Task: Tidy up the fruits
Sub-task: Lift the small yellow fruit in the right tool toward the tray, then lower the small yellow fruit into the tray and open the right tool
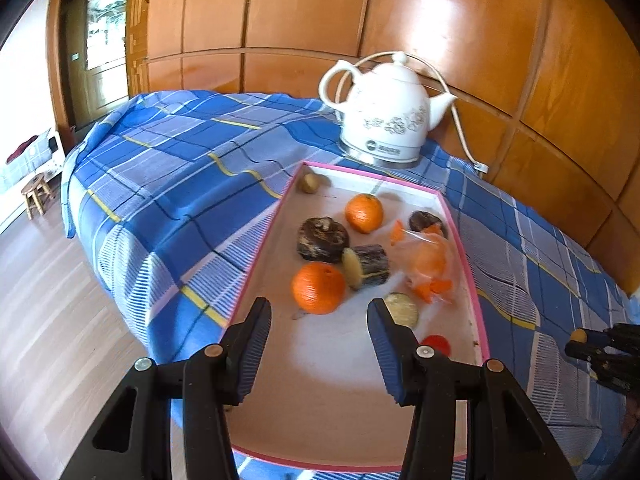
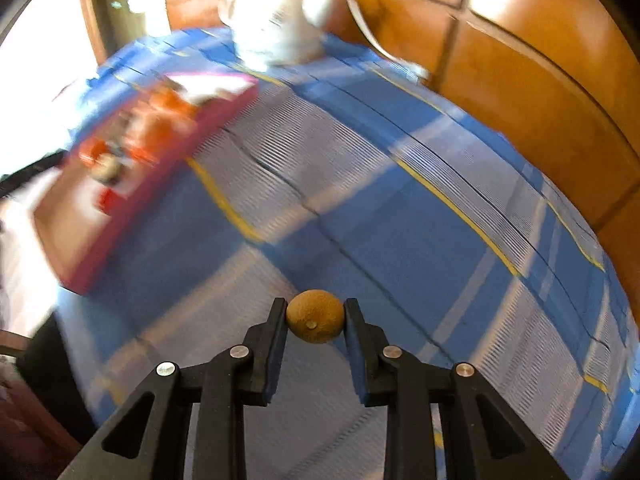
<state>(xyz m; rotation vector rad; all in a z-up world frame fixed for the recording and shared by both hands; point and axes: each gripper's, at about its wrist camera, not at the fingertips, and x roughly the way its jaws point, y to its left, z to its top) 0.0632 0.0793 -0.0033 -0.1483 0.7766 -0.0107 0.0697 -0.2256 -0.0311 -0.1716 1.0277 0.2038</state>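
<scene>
The left gripper (image 1: 319, 316) hovers with its jaws spread wide over the near half of the shallow pink-rimmed cardboard tray (image 1: 464, 232), which lies on the blue plaid tablecloth (image 1: 168, 168). Just ahead of its fingertips sits a round orange (image 1: 318, 288); a second orange (image 1: 364, 213) lies nearer the tray's far edge, among dark brown lumpy fruits (image 1: 322, 239). A white ceramic kettle (image 1: 384, 116) stands beyond the tray's far edge. The right gripper (image 2: 315, 314) pinches a small round tan-brown fruit (image 2: 315, 316) above the cloth, well apart from the tray's right side.
</scene>
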